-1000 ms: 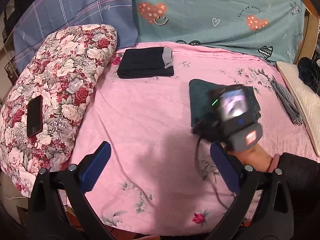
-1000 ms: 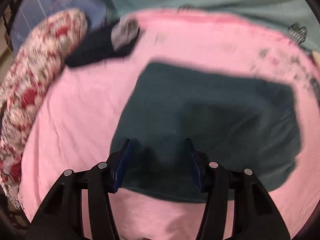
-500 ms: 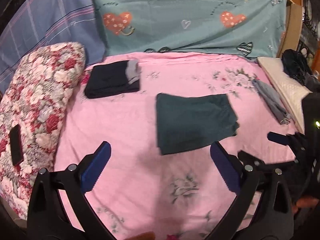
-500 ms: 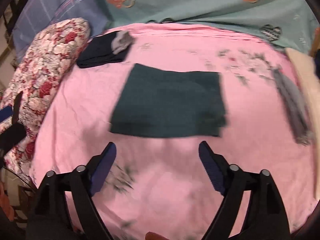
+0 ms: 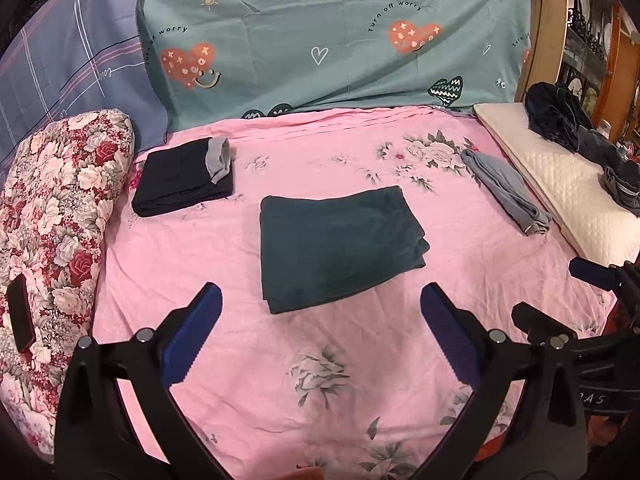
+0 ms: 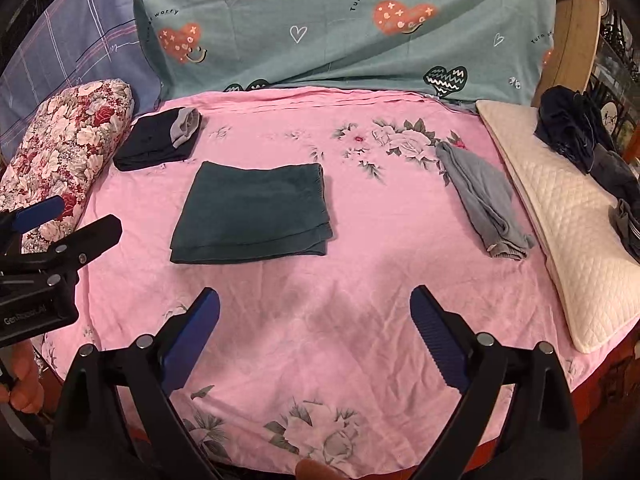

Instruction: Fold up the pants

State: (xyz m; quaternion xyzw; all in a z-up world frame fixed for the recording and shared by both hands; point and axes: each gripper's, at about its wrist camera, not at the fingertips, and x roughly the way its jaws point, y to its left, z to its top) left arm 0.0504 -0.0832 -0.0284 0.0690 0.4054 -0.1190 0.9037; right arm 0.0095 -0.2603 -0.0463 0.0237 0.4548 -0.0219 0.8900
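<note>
Dark teal pants (image 5: 336, 246), folded into a flat, near-square stack, lying mid-bed on the pink floral sheet (image 5: 320, 380); layered edges showing along the near and right sides, surface smooth. Well apart from both grippers, touched by neither.

Left gripper (image 5: 320, 338): jaws spread wide, blue pads bare, gripping nothing, hovering over bare sheet in front of the pants. Right gripper (image 6: 316, 336): likewise spread wide and empty.

Behind and left of the pants, a folded black garment (image 5: 180, 180) with a grey cuff, beside the floral quilt roll (image 5: 56, 216). To the right, crumpled grey pants (image 5: 504, 192) along the cream pillow (image 5: 568, 192), dark clothes (image 5: 560, 120) heaped on it.

Only in the left wrist view: a black phone (image 5: 20, 316) on the quilt roll, plus the right gripper's tips at the right edge. Only in the right wrist view: the left gripper's body at the left edge, with a hand (image 6: 24, 384) beneath it.
</note>
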